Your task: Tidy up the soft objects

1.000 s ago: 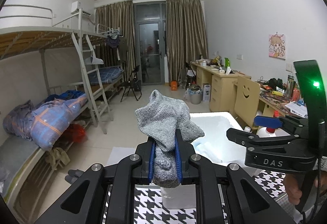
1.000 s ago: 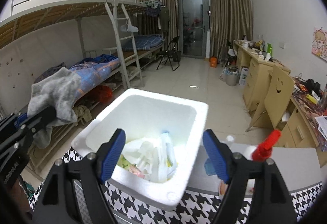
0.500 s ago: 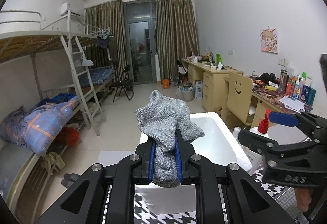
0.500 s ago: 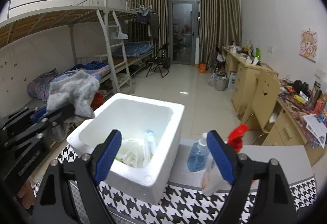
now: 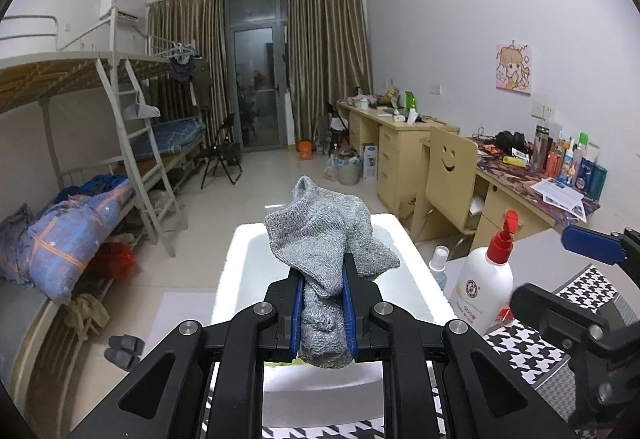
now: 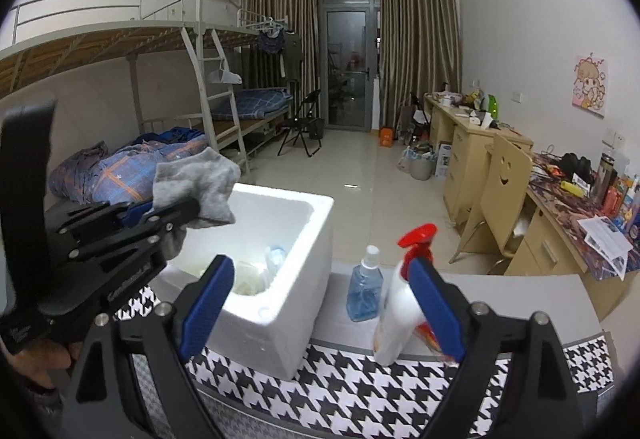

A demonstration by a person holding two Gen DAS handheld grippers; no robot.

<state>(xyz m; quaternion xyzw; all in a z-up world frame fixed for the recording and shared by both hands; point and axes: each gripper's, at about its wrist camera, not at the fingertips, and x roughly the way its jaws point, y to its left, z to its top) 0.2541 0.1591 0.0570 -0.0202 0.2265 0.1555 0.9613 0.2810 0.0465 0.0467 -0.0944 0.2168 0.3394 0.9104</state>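
Observation:
My left gripper [image 5: 322,275] is shut on a grey knitted sock [image 5: 326,239] and holds it in the air just above the near rim of a white foam box [image 5: 240,259]. In the right wrist view the same sock [image 6: 198,185] hangs over the box's [image 6: 296,303] left side, held by the left gripper [image 6: 182,213]. The box holds white plastic bags and a bottle. My right gripper [image 6: 320,291] is open and empty, to the right of the box, near the spray bottle.
A white spray bottle with a red trigger [image 6: 402,303] and a small blue bottle [image 6: 364,291] stand right of the box on a grey table with a houndstooth cloth [image 6: 360,387]. Bunk beds stand left, desks and a chair [image 6: 502,191] right.
Both grippers have shifted right. The left one, still holding the sock, has come over the box's near rim. The right one has moved off the box toward the bottles.

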